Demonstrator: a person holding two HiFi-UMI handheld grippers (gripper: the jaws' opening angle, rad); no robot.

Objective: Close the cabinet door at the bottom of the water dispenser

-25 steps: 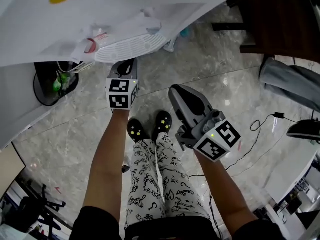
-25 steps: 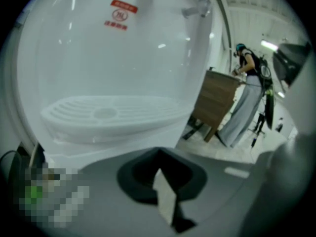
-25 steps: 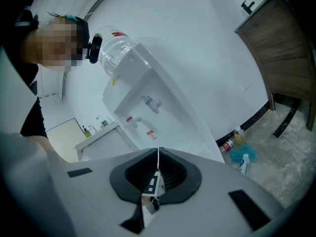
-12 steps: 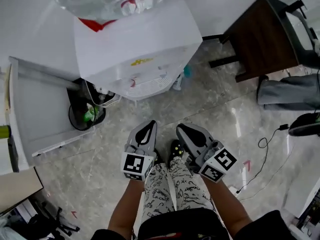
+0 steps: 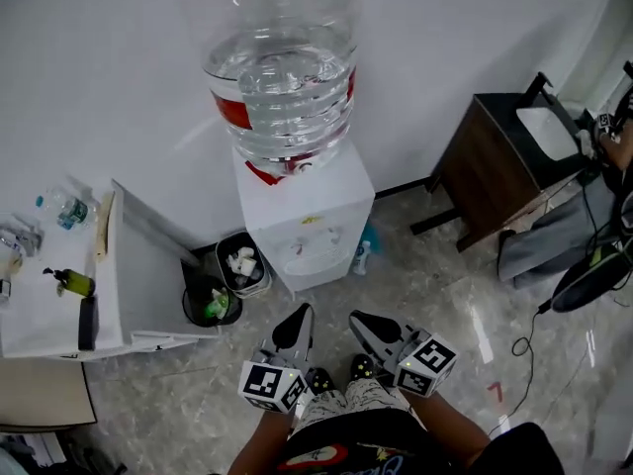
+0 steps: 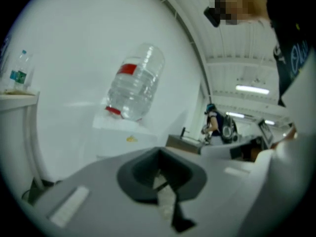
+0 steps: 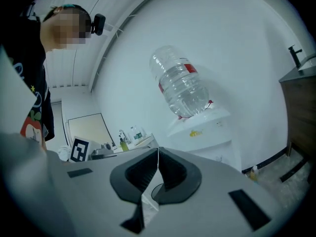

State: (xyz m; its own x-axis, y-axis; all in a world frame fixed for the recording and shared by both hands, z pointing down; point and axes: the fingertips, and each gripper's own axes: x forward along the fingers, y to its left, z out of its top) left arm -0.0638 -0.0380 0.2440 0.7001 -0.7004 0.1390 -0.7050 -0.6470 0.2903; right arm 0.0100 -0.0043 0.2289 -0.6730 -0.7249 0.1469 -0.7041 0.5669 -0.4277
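Left of the water dispenser (image 5: 307,228), the head view shows a white counter (image 5: 138,275) carrying a small water bottle (image 5: 61,209) and a green-topped bottle (image 5: 71,282). Between that counter and the dispenser stand a black bin (image 5: 198,300) and a smaller bin (image 5: 242,262), both close to the dispenser's left side. The dispenser stands against the white wall with a large clear jug (image 5: 282,67) upside down on its top.

From above, only the dispenser's top and tap panel can be seen. The cabinet door at its bottom is hidden there. The right gripper view alone shows the front face (image 7: 219,149) running down towards the floor, though whether the door lies flush cannot be told.

In front of the dispenser and well apart from it, the left gripper (image 5: 301,312) and the right gripper (image 5: 357,318) are held side by side, both pointing at it. Each gripper view shows its jaws pressed together with nothing between them.

The left gripper view adds a person (image 6: 215,122) standing far off to the dispenser's right.

Right of the dispenser stands a dark wooden table (image 5: 490,171).
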